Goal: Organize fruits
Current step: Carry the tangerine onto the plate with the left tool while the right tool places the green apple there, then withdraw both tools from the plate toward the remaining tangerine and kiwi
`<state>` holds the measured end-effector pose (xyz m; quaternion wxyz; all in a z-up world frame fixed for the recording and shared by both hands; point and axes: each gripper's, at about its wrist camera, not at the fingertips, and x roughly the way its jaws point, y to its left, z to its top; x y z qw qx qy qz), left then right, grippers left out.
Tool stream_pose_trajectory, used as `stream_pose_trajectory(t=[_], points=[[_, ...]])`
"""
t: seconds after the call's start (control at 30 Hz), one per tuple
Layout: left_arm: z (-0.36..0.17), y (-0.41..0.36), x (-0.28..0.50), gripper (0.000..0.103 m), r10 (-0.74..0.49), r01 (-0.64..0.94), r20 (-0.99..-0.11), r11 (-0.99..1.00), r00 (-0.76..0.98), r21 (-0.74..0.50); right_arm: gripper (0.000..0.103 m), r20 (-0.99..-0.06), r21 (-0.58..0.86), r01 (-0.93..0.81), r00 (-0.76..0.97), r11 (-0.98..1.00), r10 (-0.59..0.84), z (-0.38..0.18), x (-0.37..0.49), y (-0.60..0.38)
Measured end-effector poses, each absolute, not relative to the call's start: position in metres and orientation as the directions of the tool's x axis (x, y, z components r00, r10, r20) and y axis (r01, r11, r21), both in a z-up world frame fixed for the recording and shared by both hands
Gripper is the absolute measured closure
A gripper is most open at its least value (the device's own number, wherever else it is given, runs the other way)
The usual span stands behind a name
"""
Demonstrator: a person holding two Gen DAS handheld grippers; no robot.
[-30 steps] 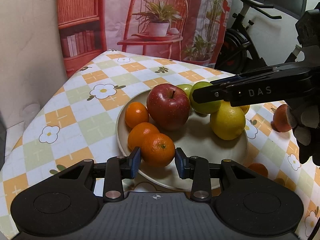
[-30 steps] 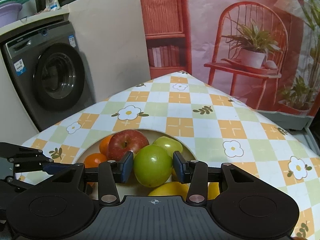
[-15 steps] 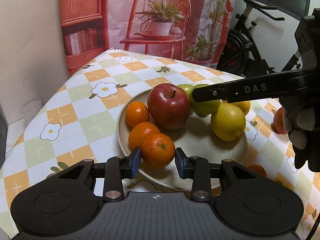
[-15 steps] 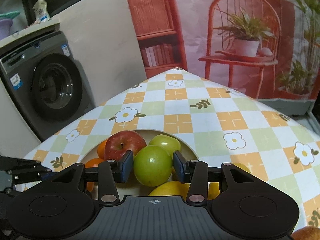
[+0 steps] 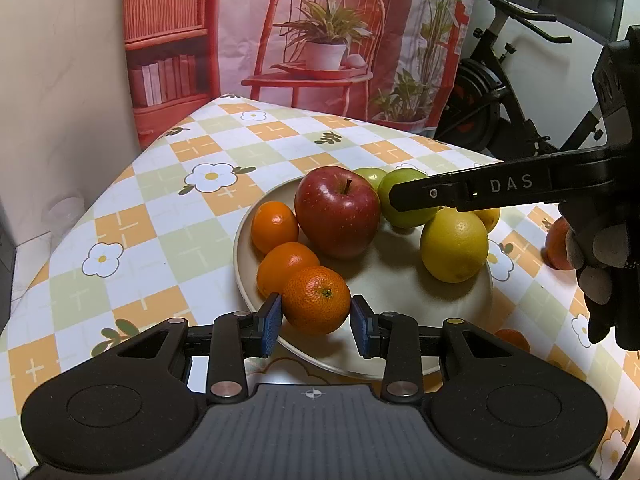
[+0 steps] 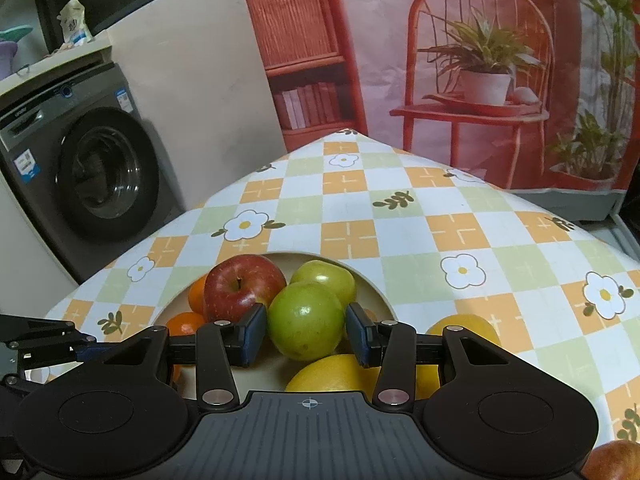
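Now the left gripper [image 5: 316, 322] has its blue pads [image 5: 269, 322] pressed on both sides of a small round orange mandarin [image 5: 317, 299], which sits at the near edge of the round cream plate [image 5: 372, 280]. The right gripper [image 6: 306, 334] is squeezing a round green apple [image 6: 306, 321] over the far part of the same plate.

The plate also holds a big shiny red apple [image 5: 338, 211], two more small orange mandarins [image 5: 274, 225], another green apple [image 6: 325, 276] and a fat yellow lemon [image 5: 454, 245]. I think both fruits are just being put down. To do this well, each fruit should touch the plate first. Then the pads should open slowly, so nothing rolls. The mandarin is near the rim and could roll onto the checked flower tablecloth [image 5: 168, 216], so nudge it inward a bit.

White letters "DAS" are on the right gripper's black finger. The washing machine [image 6: 80, 184] has small stickers, too tiny to read.
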<state>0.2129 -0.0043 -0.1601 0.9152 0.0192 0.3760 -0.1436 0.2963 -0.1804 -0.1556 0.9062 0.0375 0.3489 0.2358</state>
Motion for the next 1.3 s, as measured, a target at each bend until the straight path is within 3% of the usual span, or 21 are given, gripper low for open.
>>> stream_pose_trajectory(t=[0.97, 1.3], points=[[-0.154, -0.003, 0.209, 0.059, -0.235, 0.261, -0.695, 0.963, 0.679, -0.070, 0.062, -0.621, 0.223, -0.394, 0.648, 0.891, 0.442, -0.151, 0.284, -0.186], [-0.142, -0.006, 0.200, 0.059, -0.248, 0.263, -0.665, 0.961, 0.704, -0.080, 0.062, -0.556, 0.248, -0.370, 0.703, 0.895, 0.444, -0.137, 0.252, -0.212]])
